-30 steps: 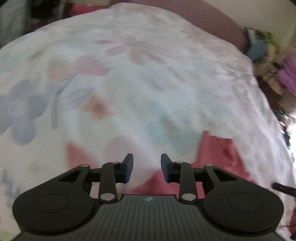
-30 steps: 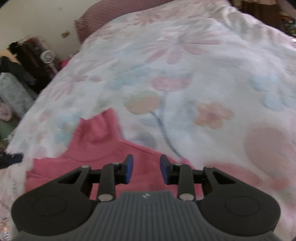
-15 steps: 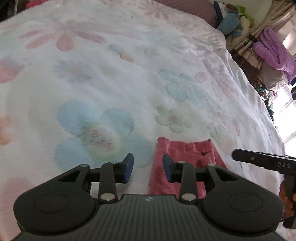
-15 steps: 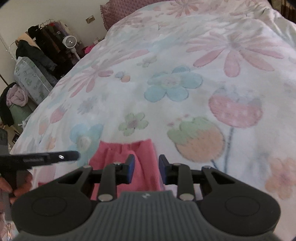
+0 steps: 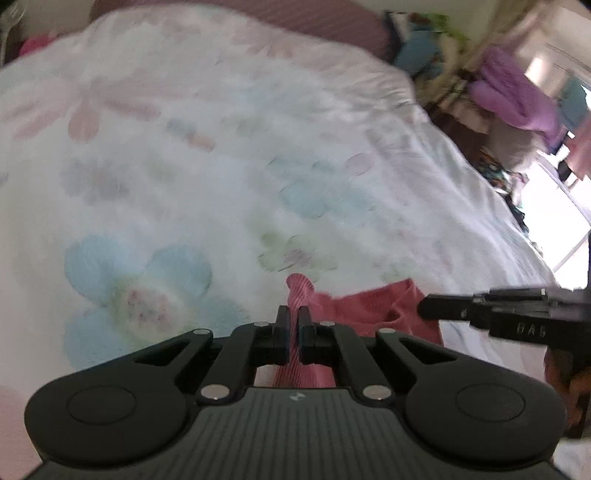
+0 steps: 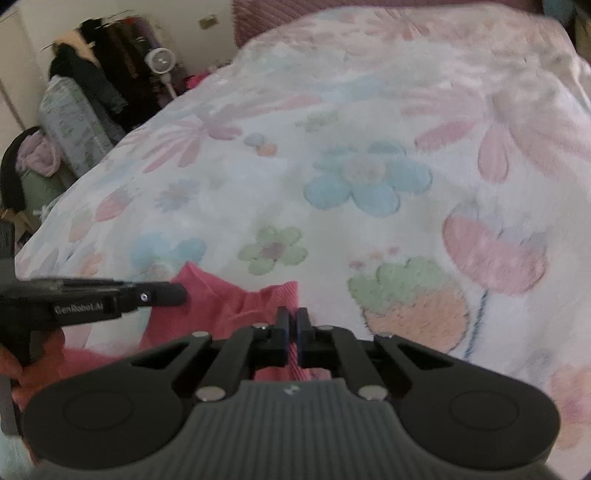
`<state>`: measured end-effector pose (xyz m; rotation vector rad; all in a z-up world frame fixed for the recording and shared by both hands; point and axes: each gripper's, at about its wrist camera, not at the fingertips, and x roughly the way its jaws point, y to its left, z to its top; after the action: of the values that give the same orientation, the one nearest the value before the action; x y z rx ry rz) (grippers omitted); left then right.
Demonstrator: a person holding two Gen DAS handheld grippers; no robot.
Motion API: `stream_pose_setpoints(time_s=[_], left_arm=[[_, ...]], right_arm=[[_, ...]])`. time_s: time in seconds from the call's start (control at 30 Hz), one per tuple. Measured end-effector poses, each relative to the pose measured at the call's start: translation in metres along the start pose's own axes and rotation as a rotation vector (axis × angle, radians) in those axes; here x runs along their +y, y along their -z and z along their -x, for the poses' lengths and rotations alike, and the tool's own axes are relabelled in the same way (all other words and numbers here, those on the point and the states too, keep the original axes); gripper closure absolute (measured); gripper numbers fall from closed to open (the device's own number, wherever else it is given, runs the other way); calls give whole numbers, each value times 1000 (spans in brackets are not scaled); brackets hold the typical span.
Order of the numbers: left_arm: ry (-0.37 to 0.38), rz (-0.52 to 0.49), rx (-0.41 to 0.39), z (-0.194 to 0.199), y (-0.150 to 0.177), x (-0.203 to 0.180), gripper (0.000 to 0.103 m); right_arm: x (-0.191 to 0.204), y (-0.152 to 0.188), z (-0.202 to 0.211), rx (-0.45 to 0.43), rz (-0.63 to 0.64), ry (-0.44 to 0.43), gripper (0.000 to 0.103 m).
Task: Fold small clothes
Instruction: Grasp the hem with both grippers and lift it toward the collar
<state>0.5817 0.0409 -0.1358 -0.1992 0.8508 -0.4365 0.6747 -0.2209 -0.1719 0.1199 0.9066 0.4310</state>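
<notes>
A small pink ribbed garment [image 5: 369, 310] lies on a white flower-print bedspread [image 5: 221, 166]. My left gripper [image 5: 294, 314] is shut on the garment's left top corner, which sticks up between the pads. My right gripper [image 6: 293, 315] is shut on the garment's [image 6: 240, 306] right top corner. Each gripper shows in the other's view: the right one [image 5: 498, 314] beside the cloth's right edge, the left one [image 6: 92, 295] over its left edge. The cloth between them sags a little.
The bedspread [image 6: 369, 147] covers the whole bed. A purple pillow [image 5: 314, 18] lies at its head. Clothes and a purple blanket [image 5: 517, 88] pile up past the right side. Hanging coats [image 6: 96, 74] and a fan [image 6: 159, 59] stand past the left side.
Both grippers were open above the garment's top edge and have shut on its two top corners. The corners now stand pinched up from the bedspread.
</notes>
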Motion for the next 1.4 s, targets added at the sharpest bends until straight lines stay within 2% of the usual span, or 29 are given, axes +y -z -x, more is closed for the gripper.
stream_pose_setpoints(time_s=[0.2,0.27,0.4,0.57,0.67,0.8,0.9,1.03,1.13,1.27,1.33,1.4], left_arm=[[24,-128,-32,56,26,-11,100],[56,-154,-30,70,38,-18,100],[80,-236,15,92,75,-34,100],[27,-322,126,89,121,-40,96],[3,-274,174,96,133,-32,92],[23,-234,148,127,132,-24,92],[36,-183,84,144,121,-32,91],[10,-105,63,129,111,-51,91],[-38,-99,70,108,117,-65,91],[-116,-97,186,74,138,-64,91],[-124,-96,184,80,142,-63,91],[-110,-100,166,100,141,-63,91]], right_arm=[[10,23,65,-47,95,-68,103],[17,37,83,-45,132,-89,103],[35,79,111,-2,245,-115,103],[49,137,113,96,344,-107,103],[50,158,117,127,329,-87,100],[51,172,145,111,283,-93,99],[62,167,163,73,240,-71,96],[83,151,158,14,156,-36,93],[95,146,138,9,112,1,93],[98,161,103,97,88,77,93],[93,170,99,110,45,75,93],[92,172,113,89,21,54,92]])
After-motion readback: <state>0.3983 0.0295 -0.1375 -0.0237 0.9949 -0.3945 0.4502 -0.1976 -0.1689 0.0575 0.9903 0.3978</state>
